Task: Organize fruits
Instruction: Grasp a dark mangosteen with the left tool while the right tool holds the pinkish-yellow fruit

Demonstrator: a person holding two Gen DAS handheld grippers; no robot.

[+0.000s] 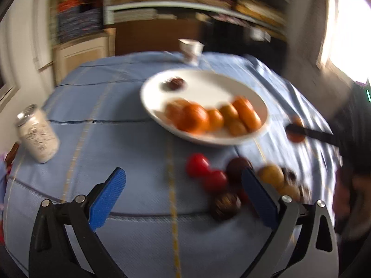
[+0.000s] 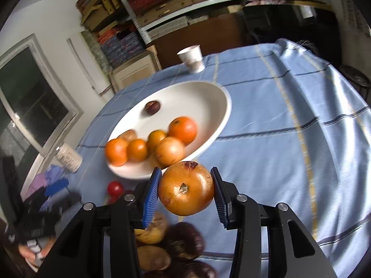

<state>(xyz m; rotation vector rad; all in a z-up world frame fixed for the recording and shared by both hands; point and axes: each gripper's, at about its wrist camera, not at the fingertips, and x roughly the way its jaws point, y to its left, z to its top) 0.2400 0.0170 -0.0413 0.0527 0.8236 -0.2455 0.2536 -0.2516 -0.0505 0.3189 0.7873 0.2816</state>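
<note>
A white plate [image 1: 162,78] [image 2: 208,92] on the blue cloth holds several orange fruits [image 1: 194,118] [image 2: 183,129] and one dark fruit [image 1: 176,83] [image 2: 152,107]. My right gripper [image 2: 185,190] is shut on an orange-brown fruit [image 2: 185,188] held above the cloth just short of the plate's near rim; it also shows in the left wrist view [image 1: 295,129]. My left gripper [image 1: 183,199] is open and empty above the cloth. Loose red fruits [image 1: 198,165], dark fruits [image 1: 225,205] and yellow-brown fruits [image 1: 271,175] lie near its right finger.
A white can [image 1: 37,134] [image 2: 68,156] lies tilted at the left. A paper cup [image 1: 191,49] [image 2: 192,58] stands behind the plate. Cloth items [image 2: 53,185] lie at the table's left edge. Shelves stand behind the table.
</note>
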